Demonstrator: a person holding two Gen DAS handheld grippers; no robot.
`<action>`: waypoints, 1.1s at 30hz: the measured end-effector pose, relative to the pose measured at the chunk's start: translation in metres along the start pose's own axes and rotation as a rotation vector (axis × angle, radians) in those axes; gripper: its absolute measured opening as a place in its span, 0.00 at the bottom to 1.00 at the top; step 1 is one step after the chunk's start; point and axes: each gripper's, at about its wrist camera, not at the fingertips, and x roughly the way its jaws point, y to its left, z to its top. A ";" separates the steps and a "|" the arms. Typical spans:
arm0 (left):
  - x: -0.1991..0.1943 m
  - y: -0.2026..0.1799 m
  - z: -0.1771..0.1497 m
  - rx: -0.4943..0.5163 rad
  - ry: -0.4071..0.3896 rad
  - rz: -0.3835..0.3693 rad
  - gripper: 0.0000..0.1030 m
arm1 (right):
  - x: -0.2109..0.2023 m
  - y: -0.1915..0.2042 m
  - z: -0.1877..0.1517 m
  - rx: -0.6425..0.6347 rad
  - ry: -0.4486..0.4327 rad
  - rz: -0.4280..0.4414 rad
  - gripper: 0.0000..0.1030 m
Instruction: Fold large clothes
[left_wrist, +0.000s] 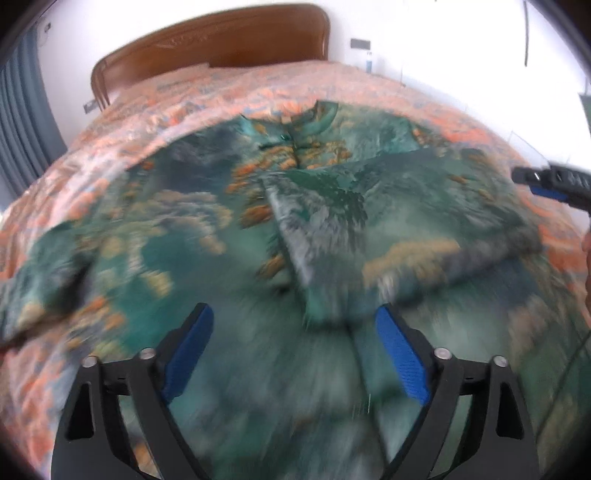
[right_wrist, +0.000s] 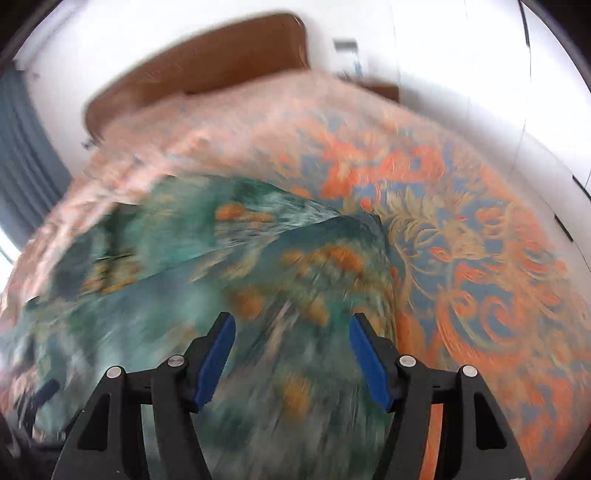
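Orange-patterned bedspread (right_wrist: 480, 229) – brown headboard (left_wrist: 221, 40) – grey curtain (left_wrist: 22, 122), seemingly, at left.

No lettering, label, brand or number can be read in either wrist view; both pictures are too blurred for that.

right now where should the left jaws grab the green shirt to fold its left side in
Grip the unfolded sleeve of the green shirt at its outer edge, coming in from the left over the bedspread. That sleeve lies spread flat, while the other side is already folded inward. Blur hides the exact hem.
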 end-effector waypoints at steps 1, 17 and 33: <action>-0.014 0.004 -0.007 0.000 -0.012 0.004 0.97 | -0.015 0.003 -0.010 -0.013 -0.021 0.007 0.64; -0.166 0.113 -0.152 -0.264 -0.152 0.067 0.98 | -0.258 0.099 -0.222 -0.205 -0.434 -0.111 0.83; -0.163 0.175 -0.198 -0.410 -0.026 0.030 0.98 | -0.263 0.198 -0.298 -0.370 -0.350 0.043 0.83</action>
